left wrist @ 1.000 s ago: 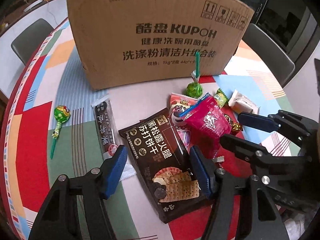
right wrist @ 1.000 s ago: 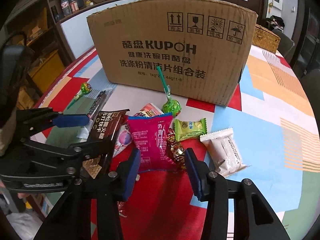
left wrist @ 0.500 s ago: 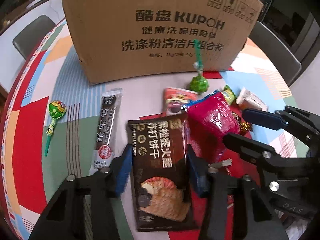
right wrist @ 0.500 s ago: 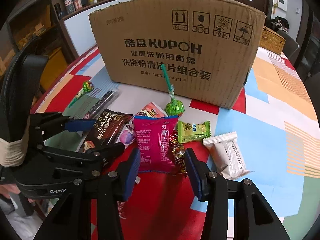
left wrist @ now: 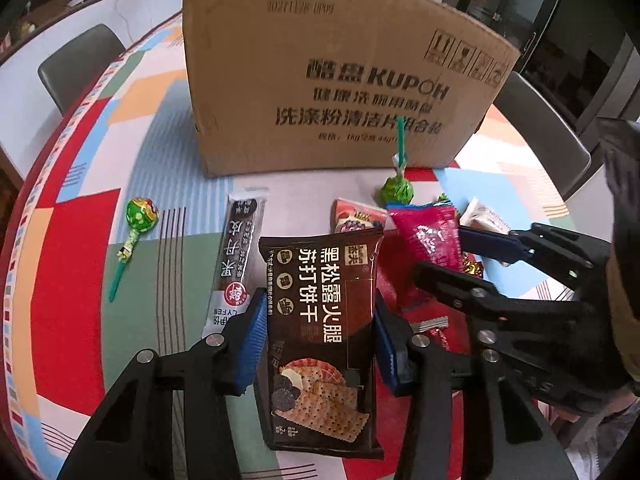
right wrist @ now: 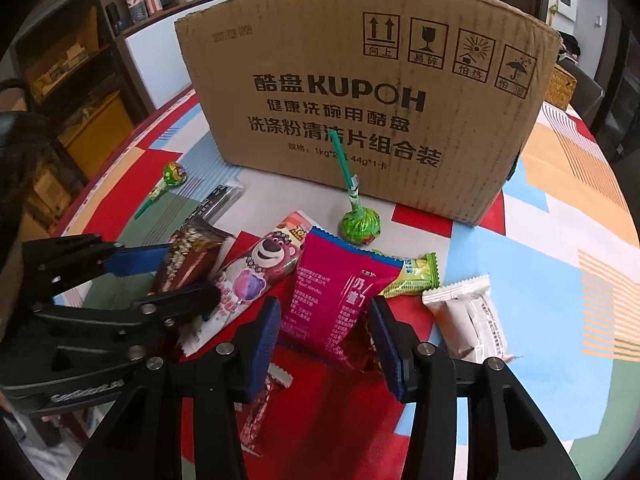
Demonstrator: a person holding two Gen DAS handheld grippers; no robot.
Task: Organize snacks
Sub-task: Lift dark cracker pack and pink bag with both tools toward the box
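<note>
The left gripper (left wrist: 318, 344) has just closed, pinching the dark brown cracker packet (left wrist: 320, 332); only the right view shows the right gripper (right wrist: 326, 336) clamping the magenta foil pouch (right wrist: 340, 304) between its fingers.

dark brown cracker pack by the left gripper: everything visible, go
The dark brown cracker pack is a glossy foil-look pouch with crimped ends, white Chinese lettering and a printed picture of soda crackers at its near end. It sits lengthwise between the left gripper's blue-padded fingers, which have just closed onto its long edges. Its far end overlaps the bear-print packet.
</note>
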